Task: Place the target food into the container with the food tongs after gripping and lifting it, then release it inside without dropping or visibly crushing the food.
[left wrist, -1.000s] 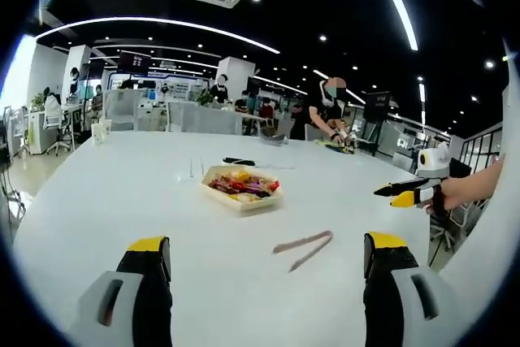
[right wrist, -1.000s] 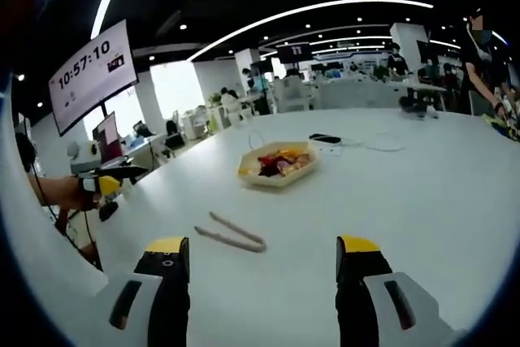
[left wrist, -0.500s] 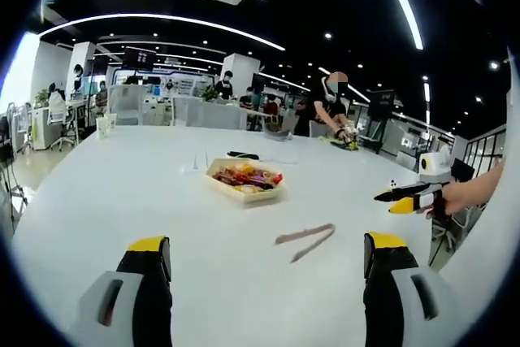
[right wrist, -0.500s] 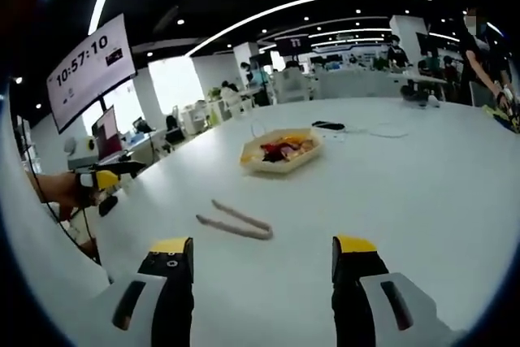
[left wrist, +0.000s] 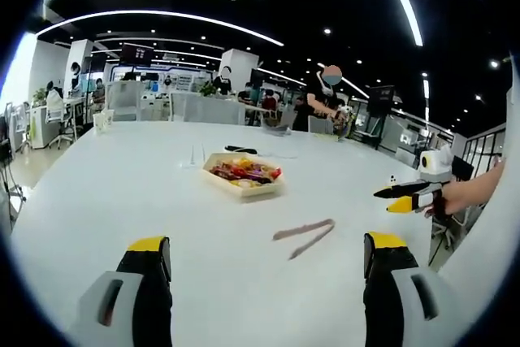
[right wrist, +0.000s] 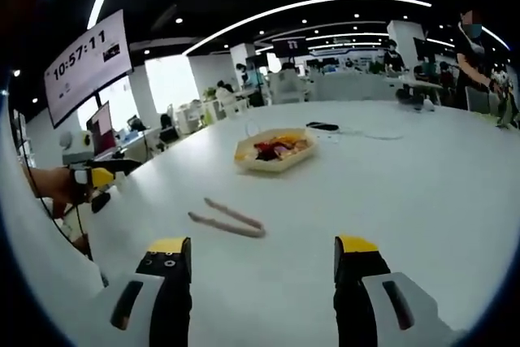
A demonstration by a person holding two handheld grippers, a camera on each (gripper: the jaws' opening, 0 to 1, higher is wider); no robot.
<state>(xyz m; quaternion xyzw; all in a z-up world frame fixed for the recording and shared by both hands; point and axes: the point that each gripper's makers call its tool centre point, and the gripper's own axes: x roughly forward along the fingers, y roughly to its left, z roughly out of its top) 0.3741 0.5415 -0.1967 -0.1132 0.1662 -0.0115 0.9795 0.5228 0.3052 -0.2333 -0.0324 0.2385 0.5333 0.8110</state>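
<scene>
Right now both my grippers hang above the white tabletop point(left wrist: 97, 201) with nothing between their fingers. In the left gripper view my left gripper point(left wrist: 268, 270) has its fingers point(left wrist: 149, 253) spread wide apart, rising at 7 and 5 o'clock. The food tongs point(left wrist: 304, 236) lie flat on the tabletop just past them, toward 1 o'clock, closed ends pointing left. Farther on, at about 12 o'clock, sits the container point(left wrist: 242, 176), a shallow pale tray holding red and yellow food; tongs and tray are well apart. At 3 o'clock my right gripper point(left wrist: 398, 196) comes in, held in a hand, its yellow-tipped fingers close together; I cannot tell whether they touch.

In the right gripper view my right gripper point(right wrist: 264, 270) also shows fingers spread wide. The tongs point(right wrist: 225, 219) lie at 11 o'clock, the container point(right wrist: 274, 151) beyond at 12, and my left gripper point(right wrist: 104, 175) enters at 9 o'clock.
</scene>
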